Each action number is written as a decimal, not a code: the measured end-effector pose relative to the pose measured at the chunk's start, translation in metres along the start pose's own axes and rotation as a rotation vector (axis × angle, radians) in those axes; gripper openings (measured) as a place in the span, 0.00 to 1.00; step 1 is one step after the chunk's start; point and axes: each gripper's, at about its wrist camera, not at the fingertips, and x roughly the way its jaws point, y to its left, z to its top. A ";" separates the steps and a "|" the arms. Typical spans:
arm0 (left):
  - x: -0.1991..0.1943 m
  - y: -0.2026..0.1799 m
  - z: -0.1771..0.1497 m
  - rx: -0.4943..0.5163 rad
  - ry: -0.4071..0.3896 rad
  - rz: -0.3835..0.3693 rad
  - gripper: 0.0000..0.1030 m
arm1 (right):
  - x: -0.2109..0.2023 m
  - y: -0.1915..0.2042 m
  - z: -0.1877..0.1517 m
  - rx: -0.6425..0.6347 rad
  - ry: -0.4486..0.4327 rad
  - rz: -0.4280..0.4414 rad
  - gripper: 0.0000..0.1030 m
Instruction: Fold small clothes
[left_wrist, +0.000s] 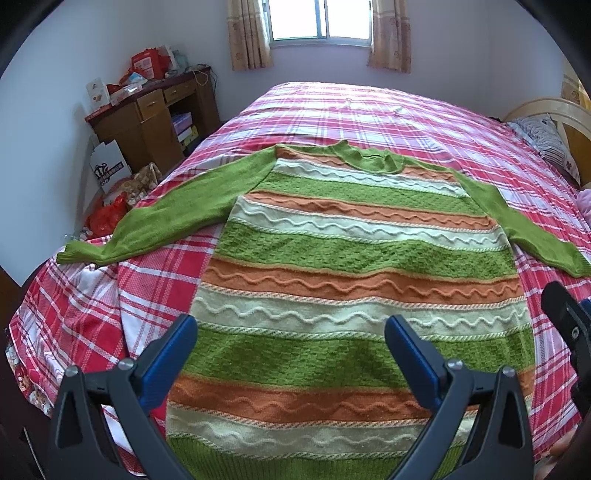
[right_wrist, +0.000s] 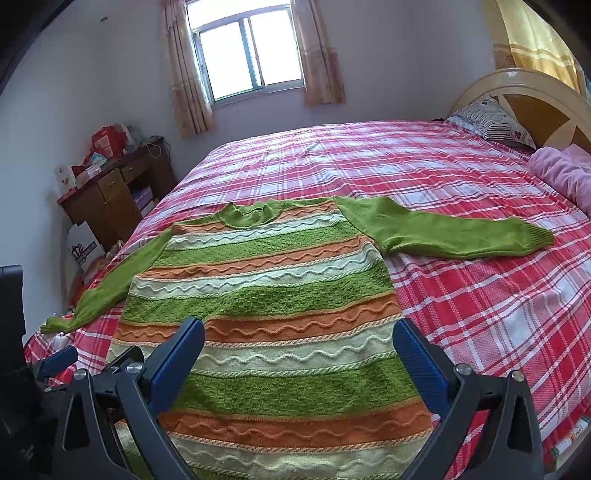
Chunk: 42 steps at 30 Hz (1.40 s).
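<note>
A knit sweater with green, orange and cream stripes lies flat on the bed, front up, both green sleeves spread out to the sides. It also shows in the right wrist view. My left gripper is open and empty, hovering above the sweater's lower part. My right gripper is open and empty too, above the lower right part of the sweater. The left sleeve's cuff reaches the bed's left edge. The right sleeve lies out on the bedspread.
The bed has a red and white plaid cover. A wooden desk with clutter stands at the far left by the wall, with bags on the floor. Pillows, a pink blanket and the headboard lie at the right.
</note>
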 end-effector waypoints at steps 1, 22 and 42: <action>0.000 0.000 0.000 0.000 0.001 0.000 1.00 | 0.001 0.000 0.000 0.000 0.001 0.001 0.99; 0.000 0.002 0.000 -0.007 0.006 -0.007 1.00 | 0.002 0.001 0.000 -0.001 0.003 0.002 0.99; -0.005 0.006 0.004 -0.021 -0.011 -0.046 1.00 | 0.010 0.008 -0.005 -0.061 0.003 -0.094 0.99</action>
